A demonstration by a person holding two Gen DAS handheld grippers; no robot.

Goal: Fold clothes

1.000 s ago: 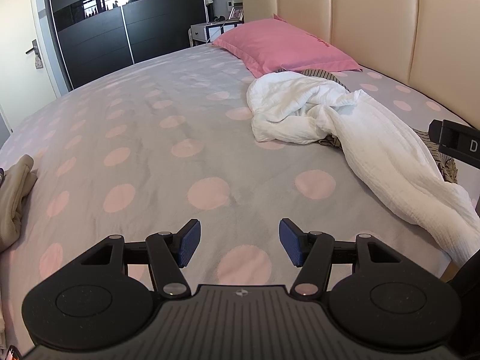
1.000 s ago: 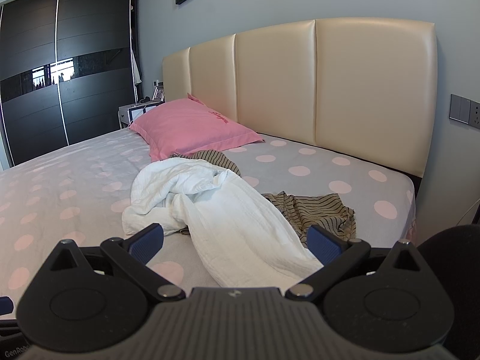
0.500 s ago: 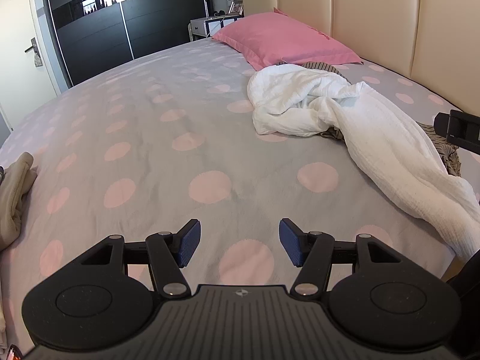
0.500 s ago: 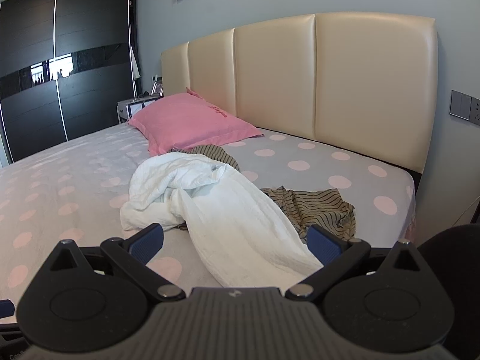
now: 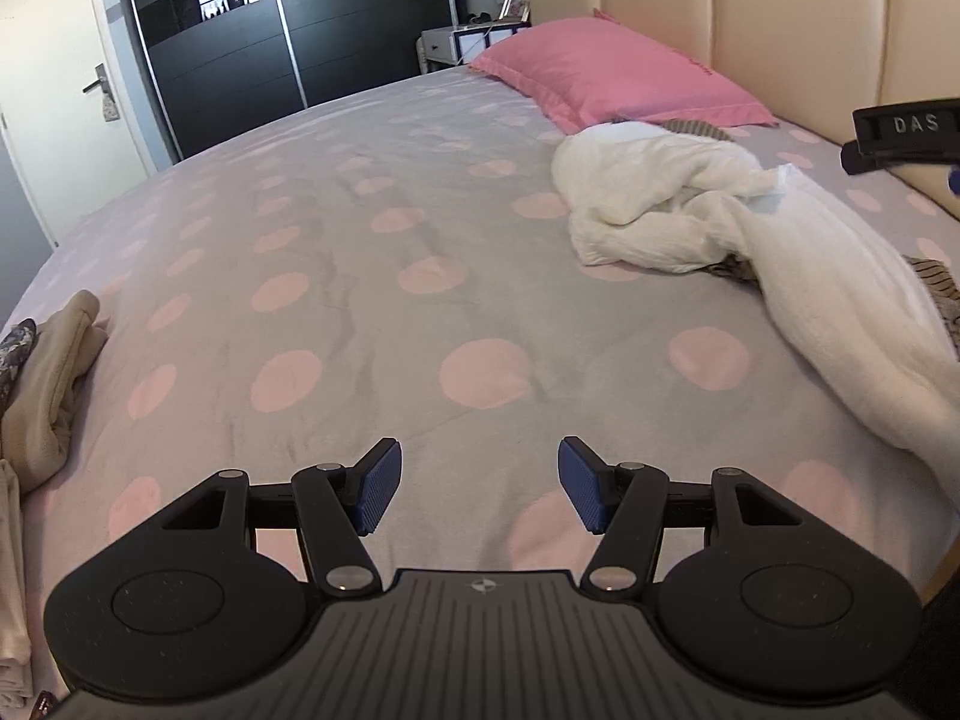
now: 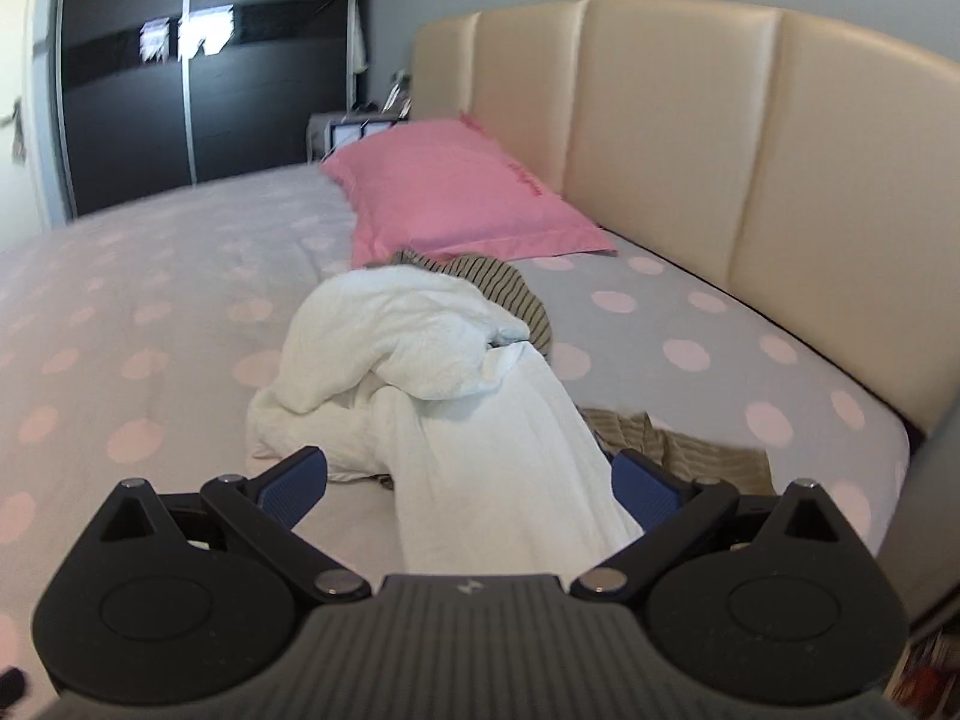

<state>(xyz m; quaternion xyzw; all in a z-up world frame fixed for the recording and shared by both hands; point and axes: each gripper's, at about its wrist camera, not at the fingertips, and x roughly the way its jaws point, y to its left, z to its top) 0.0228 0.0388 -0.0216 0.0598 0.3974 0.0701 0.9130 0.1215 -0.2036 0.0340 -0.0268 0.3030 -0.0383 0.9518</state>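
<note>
The left gripper (image 5: 479,483) hangs over the near part of the bed (image 5: 360,276), its blue pads (image 5: 377,486) spread apart with nothing between them, only the grey sheet with pink dots below. The right gripper (image 6: 471,483) points along the white garment (image 6: 456,396), fingers wide apart; the cloth's long end runs between the pads (image 6: 294,483) toward the camera, but neither pad visibly presses on it. The garment lies crumpled on the bed's right side, near the headboard (image 6: 690,138), its bunched part just short of the pink pillow (image 6: 456,192). A striped garment (image 6: 498,285) lies partly under it, showing beyond the bunch and again to the right of the long end. In the left wrist view the white garment (image 5: 720,228) lies to the right, well apart from the left gripper, and a beige cloth (image 5: 54,378) sits folded at the bed's left edge. A dark wardrobe (image 5: 282,42) stands beyond the bed.
</note>
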